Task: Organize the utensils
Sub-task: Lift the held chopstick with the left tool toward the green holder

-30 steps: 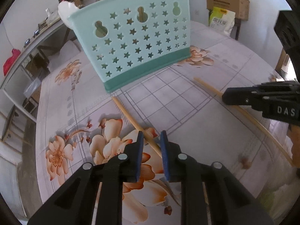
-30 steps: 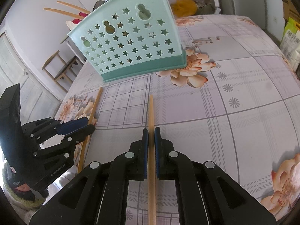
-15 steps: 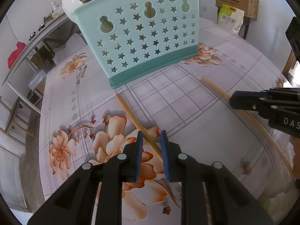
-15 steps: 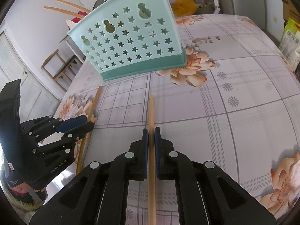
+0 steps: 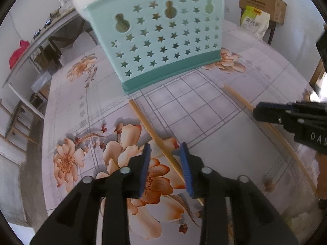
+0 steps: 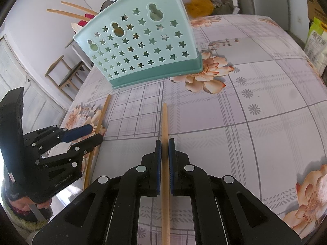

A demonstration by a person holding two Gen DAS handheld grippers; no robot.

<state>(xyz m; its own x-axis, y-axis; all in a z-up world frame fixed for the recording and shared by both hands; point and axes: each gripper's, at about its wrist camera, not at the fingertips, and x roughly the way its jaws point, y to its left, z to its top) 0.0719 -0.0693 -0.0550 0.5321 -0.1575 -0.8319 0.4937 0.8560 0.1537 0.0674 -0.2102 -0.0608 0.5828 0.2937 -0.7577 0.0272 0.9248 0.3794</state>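
Already the right gripper (image 6: 164, 143) is clamped on one chopstick (image 6: 164, 122); the left gripper (image 5: 165, 150), jaws just widened, straddles the other chopstick (image 5: 152, 134) untouched. Centre it before squeezing, then lift toward the teal utensil holder (image 5: 163, 38) mid-table (image 6: 265, 102).

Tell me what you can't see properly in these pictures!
- Inside of the mint-green star-holed plastic basket: both wrist views show only its outer wall.
- Near end of the wooden chopstick clamped in the right gripper: cut off by the bottom edge.
- Yellow bag: print too small.
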